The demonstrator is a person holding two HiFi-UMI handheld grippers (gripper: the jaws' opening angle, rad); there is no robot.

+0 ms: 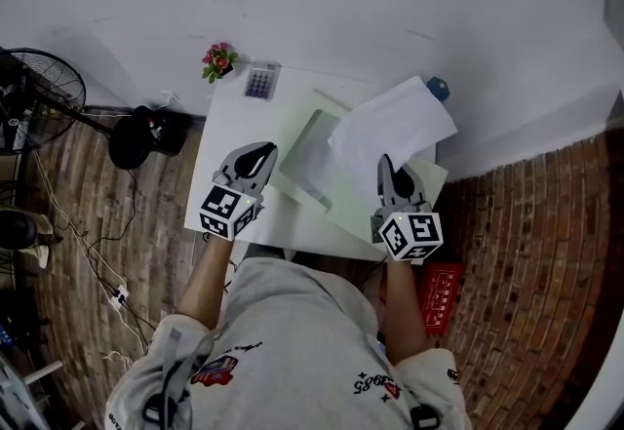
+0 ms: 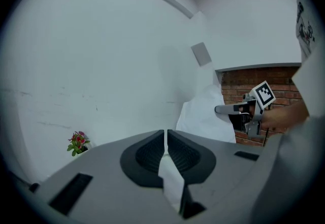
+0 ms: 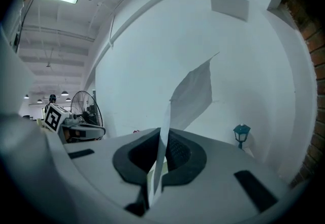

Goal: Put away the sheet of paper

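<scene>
Right tongs (image 1: 387,165) pinch the sheet of paper (image 1: 395,124); left tongs (image 1: 259,153) are closed tight together.

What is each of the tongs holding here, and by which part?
The right tongs pinch the sheet of paper by its near edge; the left tongs are shut, holding nothing.

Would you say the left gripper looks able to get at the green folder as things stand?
Probably yes: the left gripper is just beside the green folder with nothing between them, and the sheet of paper in the right gripper overhangs only its right side.
</scene>
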